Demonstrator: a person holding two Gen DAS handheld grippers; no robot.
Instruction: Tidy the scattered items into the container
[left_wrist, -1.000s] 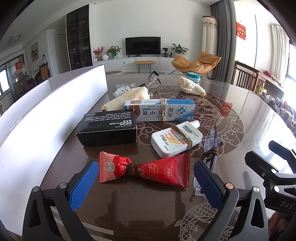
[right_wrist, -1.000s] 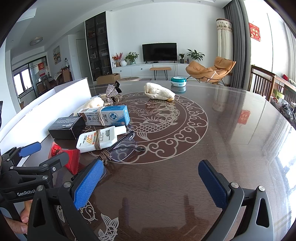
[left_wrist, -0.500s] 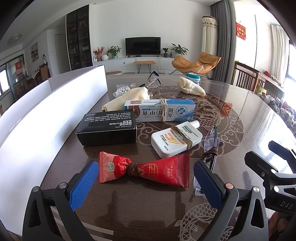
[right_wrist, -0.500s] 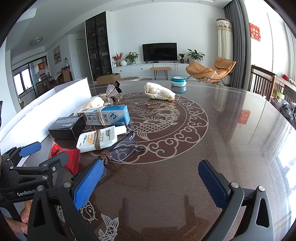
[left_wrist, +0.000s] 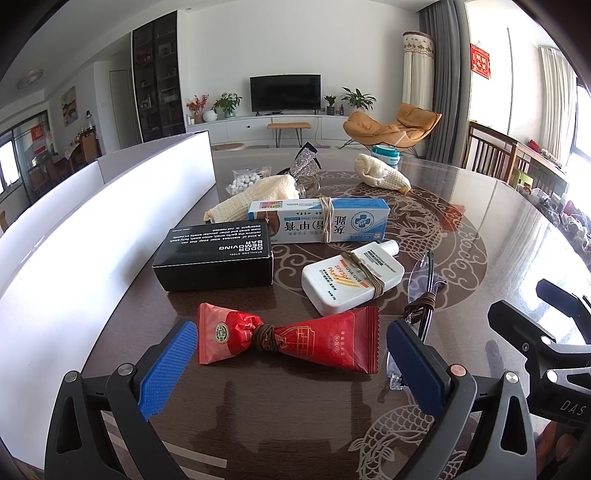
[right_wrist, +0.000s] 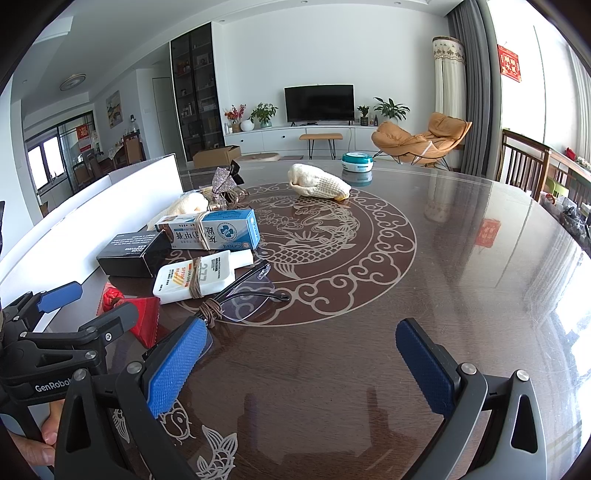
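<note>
My left gripper (left_wrist: 291, 365) is open, its blue pads either side of a red snack packet (left_wrist: 288, 338) tied with cord, just in front of it on the table. Behind lie a black box (left_wrist: 216, 258), a white sunscreen bottle (left_wrist: 351, 278), a blue-white toothpaste box (left_wrist: 319, 221) and glasses (left_wrist: 424, 291). A white container wall (left_wrist: 85, 221) runs along the left. My right gripper (right_wrist: 299, 365) is open and empty over bare table, right of the glasses (right_wrist: 240, 295). The left gripper (right_wrist: 74, 314) shows at the left of the right wrist view.
Farther back lie cream cloths (left_wrist: 258, 194), a sparkly bow (left_wrist: 304, 168), a bag of white beads (left_wrist: 245, 179), a rolled mesh cloth (right_wrist: 317, 184) and a teal round tin (right_wrist: 356, 162). Wooden chairs (right_wrist: 524, 162) stand at the table's right side.
</note>
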